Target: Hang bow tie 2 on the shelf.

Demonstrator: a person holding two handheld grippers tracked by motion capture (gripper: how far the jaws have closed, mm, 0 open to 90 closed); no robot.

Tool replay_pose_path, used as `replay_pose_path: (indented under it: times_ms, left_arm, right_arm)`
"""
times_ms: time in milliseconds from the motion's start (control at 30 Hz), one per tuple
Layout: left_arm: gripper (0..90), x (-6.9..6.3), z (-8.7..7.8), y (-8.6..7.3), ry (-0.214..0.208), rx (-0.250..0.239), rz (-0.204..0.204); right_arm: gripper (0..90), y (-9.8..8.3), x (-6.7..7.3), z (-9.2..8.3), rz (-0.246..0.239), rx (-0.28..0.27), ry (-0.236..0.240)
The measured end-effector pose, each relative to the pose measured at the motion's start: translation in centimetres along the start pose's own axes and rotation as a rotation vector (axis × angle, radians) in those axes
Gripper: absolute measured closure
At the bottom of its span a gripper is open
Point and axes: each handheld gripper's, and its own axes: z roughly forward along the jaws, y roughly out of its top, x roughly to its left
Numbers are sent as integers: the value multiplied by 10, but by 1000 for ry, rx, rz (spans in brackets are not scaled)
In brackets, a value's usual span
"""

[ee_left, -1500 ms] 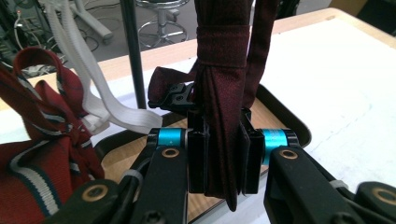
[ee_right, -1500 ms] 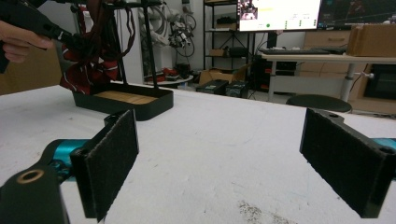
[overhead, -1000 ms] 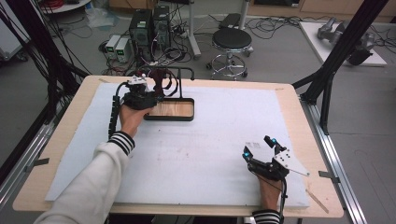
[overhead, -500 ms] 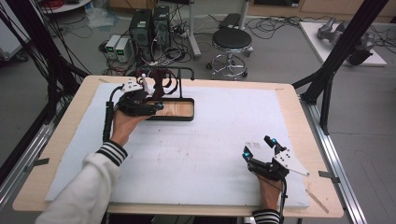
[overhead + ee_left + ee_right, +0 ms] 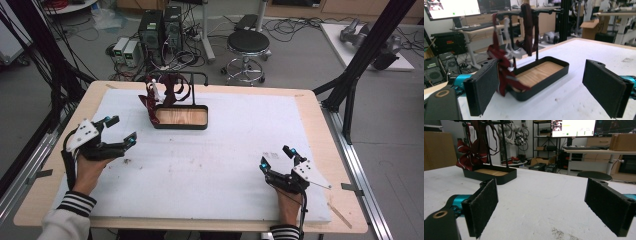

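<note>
Dark-red, perhaps satin, ribbon bow (image 5: 152, 102) draped on black metal stand (image 5: 200, 80); wood-floored oblong tray (image 5: 181, 126); both felt-padded hand-held grippers (image 5: 117, 131) (image 5: 276, 157) spread, empty.

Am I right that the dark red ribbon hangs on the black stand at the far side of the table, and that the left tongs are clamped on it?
Not quite. The dark red ribbon does hang on the black stand at the far side of the table, but the left tongs are not clamped on it: the high view shows them near the table's left edge, jaws apart with nothing between them, having just been opening.
</note>
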Motion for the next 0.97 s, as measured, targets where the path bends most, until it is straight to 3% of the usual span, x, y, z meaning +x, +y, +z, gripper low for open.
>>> replay_pose_path:
  times_ms: [67,133,167,400,667,967]
  left_arm:
    - [141,2,-5,-5,-1,-8,-4]
    - [140,5,-18,-17,-27,-56,-28]
    - [140,5,-18,-17,-27,-56,-28]
    - [140,6,-36,-40,15,-95,-55]
    - [140,4,-42,-56,71,-94,-69]
    - [140,3,-43,-61,73,-97,-73]
  right_arm:
    - [109,0,0,0,1,0,-1]
    - [109,0,0,0,0,0,-2]
    - [109,0,0,0,0,0,-2]
    - [109,0,1,0,-6,-1,-4]
    - [109,0,1,0,-6,-2,-5]
    - [109,0,0,0,-11,-6,-6]
